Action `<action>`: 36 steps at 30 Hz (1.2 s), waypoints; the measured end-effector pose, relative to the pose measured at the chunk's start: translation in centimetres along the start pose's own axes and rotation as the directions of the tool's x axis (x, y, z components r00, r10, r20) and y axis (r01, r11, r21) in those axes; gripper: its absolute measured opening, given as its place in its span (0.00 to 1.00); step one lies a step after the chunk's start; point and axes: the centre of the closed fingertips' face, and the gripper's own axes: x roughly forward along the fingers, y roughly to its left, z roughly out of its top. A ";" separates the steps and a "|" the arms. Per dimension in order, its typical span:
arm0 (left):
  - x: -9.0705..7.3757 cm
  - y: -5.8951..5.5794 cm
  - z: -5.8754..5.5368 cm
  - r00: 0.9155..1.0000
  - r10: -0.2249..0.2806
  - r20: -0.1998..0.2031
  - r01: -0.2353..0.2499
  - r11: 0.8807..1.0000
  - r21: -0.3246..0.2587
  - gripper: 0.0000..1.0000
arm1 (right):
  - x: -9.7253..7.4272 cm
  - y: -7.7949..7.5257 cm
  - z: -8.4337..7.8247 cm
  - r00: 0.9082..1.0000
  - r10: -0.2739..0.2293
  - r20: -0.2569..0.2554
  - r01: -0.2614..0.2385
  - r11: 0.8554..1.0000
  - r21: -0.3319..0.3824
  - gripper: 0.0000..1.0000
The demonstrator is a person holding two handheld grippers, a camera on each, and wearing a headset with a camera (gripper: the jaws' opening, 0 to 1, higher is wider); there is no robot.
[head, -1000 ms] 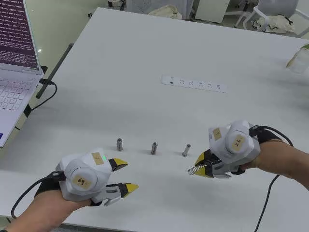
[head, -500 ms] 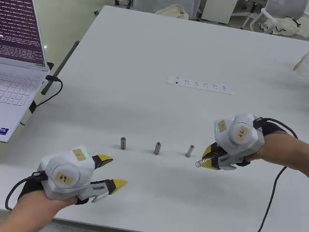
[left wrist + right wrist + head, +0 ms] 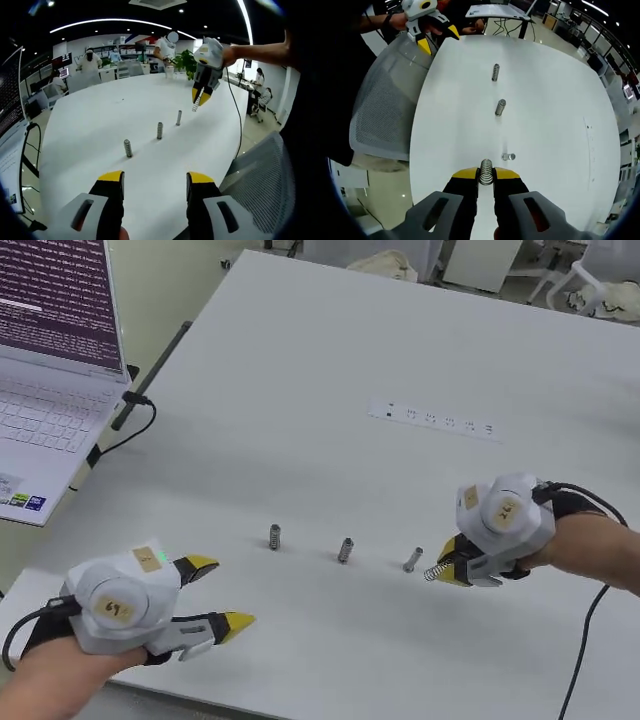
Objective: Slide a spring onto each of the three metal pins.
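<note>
Looks like you're on the last one. Three pins stand in a row on the white table (image 3: 330,420). The left pin (image 3: 274,536) and the middle pin (image 3: 345,550) both look ribbed with coils, so I'd call those two done. The right pin (image 3: 412,560) looks smooth and bare, and in the right gripper view you're looking almost straight at its plain round end. They're all tiny in the pictures though, so that's my read, not gospel.

Your right gripper (image 3: 452,573) has its jaws pinched on the spring (image 3: 486,176), which pokes forward past the yellow tips toward the bare pin. Its free end is just beside that pin, not on it yet as far as I can tell.

Your left gripper (image 3: 222,592) hangs near the front edge of the table, well apart from the pins. Its jaws are spread wide with nothing between them.

So I'd say two down, one to go. What's left is lining the spring's open end up with the top of the right pin and sliding it on. It's a small target, so a slightly off angle could just knock the pin over.
</note>
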 end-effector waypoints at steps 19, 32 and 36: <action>-1.1 0.7 -0.7 0.999 0.035 -0.001 -0.036 0.998 -0.049 0.52 | 0.9 -2.9 -0.7 0.999 -0.010 -0.038 0.010 1.000 0.019 0.08; -1.7 1.4 -1.1 0.999 0.053 -0.005 -0.053 0.996 -0.075 0.54 | 1.4 -4.1 -0.4 0.999 -0.004 -0.052 0.004 1.000 0.003 0.08; -1.7 1.5 -1.1 0.998 0.057 -0.005 -0.057 0.995 -0.078 0.54 | 1.6 -4.2 -0.2 0.998 0.005 -0.055 -0.005 1.000 -0.004 0.08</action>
